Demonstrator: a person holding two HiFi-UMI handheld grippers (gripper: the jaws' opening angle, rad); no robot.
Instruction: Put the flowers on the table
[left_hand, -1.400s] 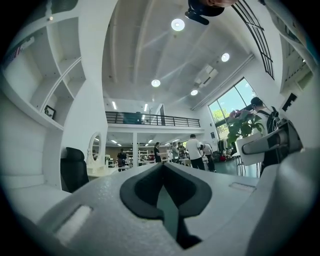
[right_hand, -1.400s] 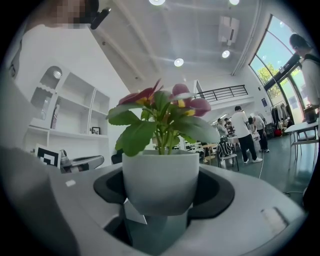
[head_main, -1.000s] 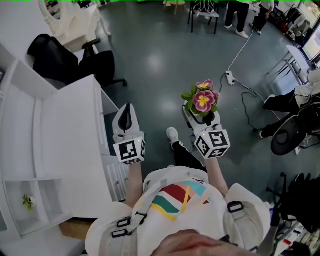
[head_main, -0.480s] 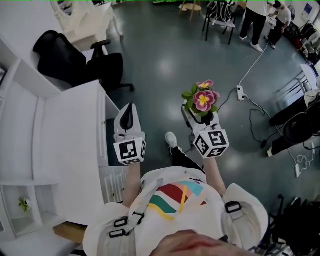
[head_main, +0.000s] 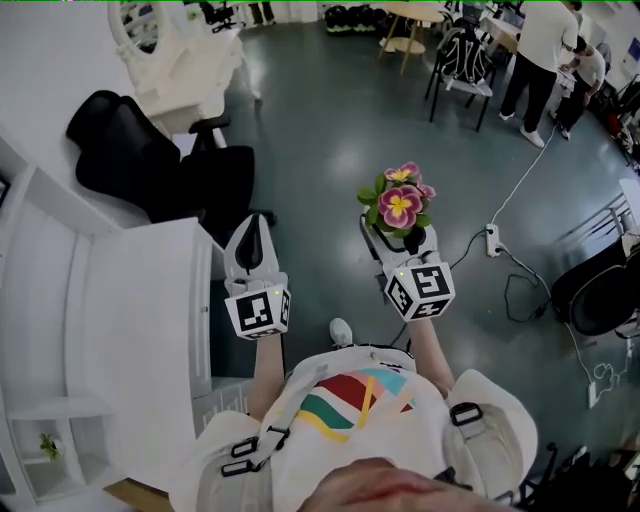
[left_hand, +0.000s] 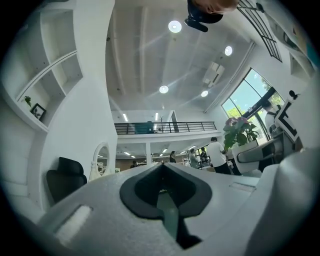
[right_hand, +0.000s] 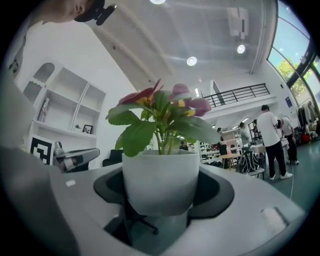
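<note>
A small white pot (right_hand: 160, 181) with pink and yellow flowers (head_main: 399, 201) and green leaves stands upright between the jaws of my right gripper (head_main: 400, 240), which is shut on the pot and holds it in the air over the grey floor. The flowers (right_hand: 165, 100) rise above the pot in the right gripper view. My left gripper (head_main: 251, 240) is beside it to the left, near the edge of the white furniture, jaws shut with nothing between them (left_hand: 162, 192). From the left gripper view the flowers (left_hand: 240, 131) show at the right.
A white shelf unit (head_main: 110, 340) fills the left side. A black office chair (head_main: 150, 165) stands ahead on the left, a white ornate chair (head_main: 180, 60) beyond it. A power strip with cables (head_main: 492, 240) lies on the floor at right. People stand by a table (head_main: 550, 50) far right.
The view has swung forward and to the right across the room. Both grippers keep their places relative to each other, the pot still held.
</note>
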